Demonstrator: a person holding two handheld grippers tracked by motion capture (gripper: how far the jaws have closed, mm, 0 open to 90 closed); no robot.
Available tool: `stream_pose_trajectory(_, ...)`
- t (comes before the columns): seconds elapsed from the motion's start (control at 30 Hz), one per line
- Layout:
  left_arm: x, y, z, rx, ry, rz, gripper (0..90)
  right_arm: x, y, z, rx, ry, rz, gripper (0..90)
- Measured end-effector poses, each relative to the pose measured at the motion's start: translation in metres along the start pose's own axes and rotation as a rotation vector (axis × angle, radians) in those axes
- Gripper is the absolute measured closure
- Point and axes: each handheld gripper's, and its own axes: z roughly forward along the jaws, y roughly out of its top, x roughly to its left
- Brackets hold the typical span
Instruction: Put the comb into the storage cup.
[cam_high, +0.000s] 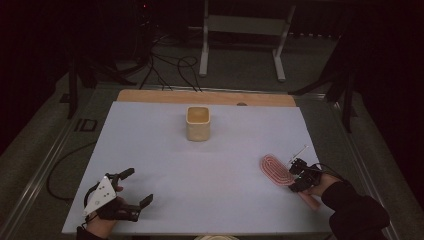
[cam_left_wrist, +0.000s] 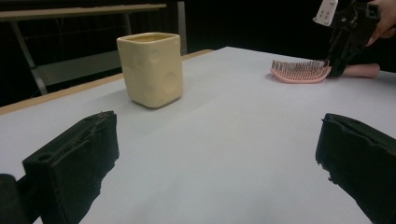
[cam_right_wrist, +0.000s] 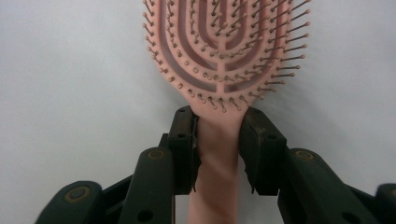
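Pink hairbrush (cam_right_wrist: 219, 60) is lying bristles-up on the white table (cam_high: 210, 165), and I've got my right gripper (cam_right_wrist: 218, 140) clamped on its neck, jaws touching both sides. My left gripper (cam_high: 131, 194) sits wide open, well apart. Cream cup (cam_high: 198, 123) further back.

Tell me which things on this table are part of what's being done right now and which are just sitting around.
In use:
- pink hairbrush, bristles up on the white table
- right hand-held gripper, jaws closed on the brush's neck where the handle starts

Lying about:
- cream square cup, upright near the far edge, apart from the brush
- left hand-held gripper, jaws wide open, nothing between them
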Motion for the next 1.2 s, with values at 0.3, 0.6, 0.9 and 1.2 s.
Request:
stream_pose_trajectory(0.3,0.0,0.0,0.001,0.004,-0.001,0.004,0.1,0.001,0.001,0.005,0.016,0.002,0.028,66.9)
stream_pose_trajectory(0.6,-0.001,-0.001,0.001,0.007,-0.003,0.004,0.1,0.005,-0.002,0.006,-0.006,-0.018,0.028,69.4)
stream_pose_trajectory(0.9,0.0,-0.001,0.001,0.013,-0.003,0.004,0.1,0.005,-0.008,0.005,-0.052,-0.025,0.018,70.2)
stream_pose_trajectory(1.2,0.0,-0.001,0.001,0.011,-0.002,0.003,0.1,0.005,-0.005,-0.006,-0.14,-0.03,0.026,70.3)
